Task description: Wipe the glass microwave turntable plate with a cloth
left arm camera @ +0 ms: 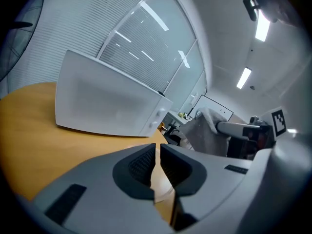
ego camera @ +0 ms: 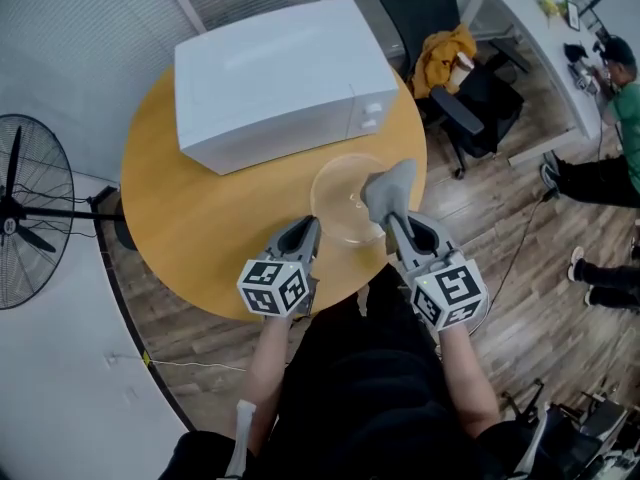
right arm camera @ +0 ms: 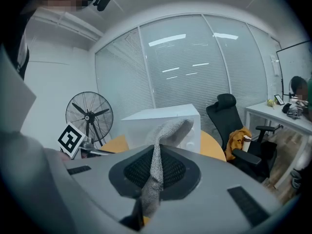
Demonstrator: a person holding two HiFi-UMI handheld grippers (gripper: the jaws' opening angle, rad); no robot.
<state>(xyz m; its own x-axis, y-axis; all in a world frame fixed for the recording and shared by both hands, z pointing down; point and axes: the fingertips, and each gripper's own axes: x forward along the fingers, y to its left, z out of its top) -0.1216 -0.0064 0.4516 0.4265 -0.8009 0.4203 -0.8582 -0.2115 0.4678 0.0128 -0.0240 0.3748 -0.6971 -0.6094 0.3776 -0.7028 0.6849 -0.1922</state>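
Note:
The clear glass turntable plate (ego camera: 338,206) lies on the round yellow table (ego camera: 200,223) in front of the white microwave (ego camera: 280,78). My right gripper (ego camera: 393,220) is shut on a grey cloth (ego camera: 388,186), which stands up over the plate's right side. In the right gripper view the cloth (right arm camera: 168,130) rises from between the pads of that gripper (right arm camera: 156,152). My left gripper (ego camera: 311,228) sits at the plate's near left rim. Its jaws stand a narrow slit apart (left arm camera: 157,149), with a pale glassy edge low in the gap. The pads do not press on it.
A standing fan (ego camera: 25,213) is left of the table. Behind the table at right stand an office chair with a yellow garment (ego camera: 445,53) and a white desk (ego camera: 535,38). A seated person (ego camera: 620,118) is at the far right. The table's near edge is just under my grippers.

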